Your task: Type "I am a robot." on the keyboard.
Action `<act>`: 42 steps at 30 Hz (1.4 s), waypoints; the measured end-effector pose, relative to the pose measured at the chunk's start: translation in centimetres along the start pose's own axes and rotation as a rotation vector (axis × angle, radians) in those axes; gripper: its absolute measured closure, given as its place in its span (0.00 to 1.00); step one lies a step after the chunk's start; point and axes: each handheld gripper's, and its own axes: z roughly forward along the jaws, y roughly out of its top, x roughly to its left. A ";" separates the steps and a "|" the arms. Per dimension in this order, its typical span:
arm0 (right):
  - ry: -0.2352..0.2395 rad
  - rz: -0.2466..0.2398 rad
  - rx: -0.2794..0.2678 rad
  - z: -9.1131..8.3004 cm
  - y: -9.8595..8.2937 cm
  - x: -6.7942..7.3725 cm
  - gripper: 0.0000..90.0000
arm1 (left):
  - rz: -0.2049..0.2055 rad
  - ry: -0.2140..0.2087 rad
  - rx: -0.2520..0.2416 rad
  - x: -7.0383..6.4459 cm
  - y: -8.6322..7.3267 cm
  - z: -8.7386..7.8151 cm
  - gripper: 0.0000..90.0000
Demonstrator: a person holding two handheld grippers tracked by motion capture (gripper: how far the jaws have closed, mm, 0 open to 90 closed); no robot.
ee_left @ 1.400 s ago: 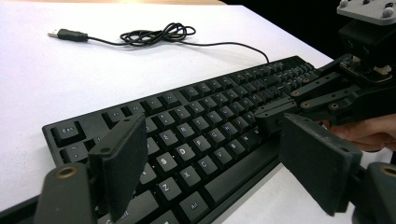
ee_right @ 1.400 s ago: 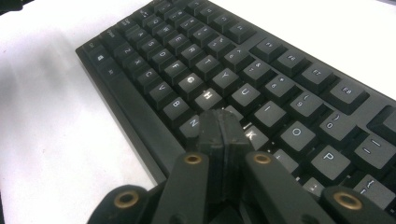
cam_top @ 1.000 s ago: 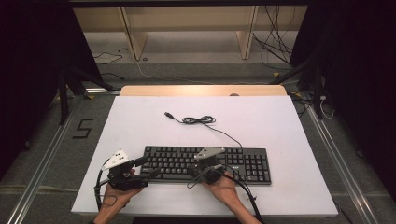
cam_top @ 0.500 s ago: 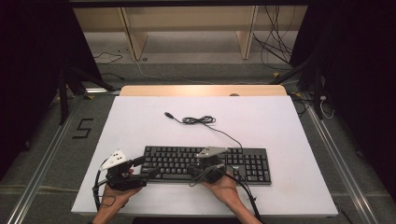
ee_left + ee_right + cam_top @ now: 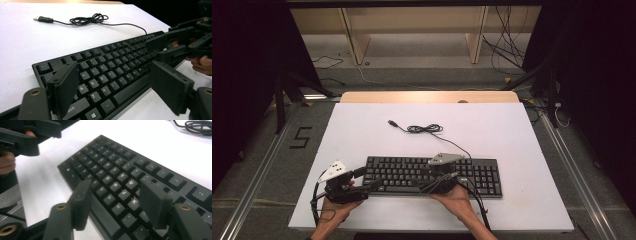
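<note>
You hold each hand-held gripper, left (image 5: pixel 371 179) and right (image 5: pixel 438 176), released over the black keyboard (image 5: pixel 472 175) on the white desk (image 5: pixel 512 130), seemingly poised above its keys.

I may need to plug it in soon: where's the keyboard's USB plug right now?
In the high view the USB plug lies on the white table, beyond the keyboard toward its left end, left of the coiled cable.

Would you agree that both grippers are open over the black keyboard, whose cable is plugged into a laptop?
Not quite: the cable ends in a loose plug on the table, as the high view shows. Both grippers, left and right, are open over the keyboard.
</note>
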 end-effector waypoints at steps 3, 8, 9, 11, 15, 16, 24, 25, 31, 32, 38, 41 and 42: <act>0.013 -0.005 -0.006 -0.1 0.0 0.2 0.47 | -0.003 0.002 -0.001 0.1 0.0 0.0 0.26; 0.029 -0.019 -0.004 -0.2 0.1 0.7 0.47 | -0.002 0.003 -0.002 0.0 0.0 0.0 0.26; 0.028 -0.029 -0.006 -0.1 0.1 0.8 0.46 | -0.001 0.002 -0.002 0.0 0.0 0.0 0.26; 0.029 -0.041 -0.002 0.0 0.0 1.0 0.47 | 0.002 0.002 0.000 0.0 0.0 0.0 0.26; 0.041 -0.045 0.000 0.2 0.0 1.3 0.51 | -0.001 0.001 -0.003 0.1 0.0 -0.1 0.26; 0.042 -0.050 0.000 0.2 -0.1 1.4 0.54 | -0.001 0.002 -0.002 0.1 0.0 -0.1 0.26; 0.046 -0.082 0.029 0.6 -0.4 2.0 0.79 | -0.002 0.004 -0.006 0.1 0.0 -0.1 0.26; 0.042 -0.085 0.030 0.7 -0.5 2.0 0.83 | -0.002 0.004 -0.006 0.1 0.0 -0.1 0.26; 0.029 -0.093 0.048 1.0 -0.8 2.0 0.98 | -0.004 0.006 -0.007 0.2 0.0 -0.1 0.26; 0.026 -0.094 0.051 1.0 -0.9 1.9 0.99 | -0.005 0.006 -0.008 0.2 0.0 -0.1 0.26; 0.022 -0.094 0.077 1.5 -1.2 1.9 1.00 | -0.005 0.007 -0.007 0.2 0.0 -0.1 0.26; 0.014 -0.093 0.088 1.7 -1.4 1.8 1.00 | -0.005 0.006 -0.008 0.2 0.0 -0.1 0.26; 0.011 -0.096 0.091 1.8 -1.4 1.8 1.00 | -0.005 0.007 -0.007 0.2 0.0 -0.1 0.26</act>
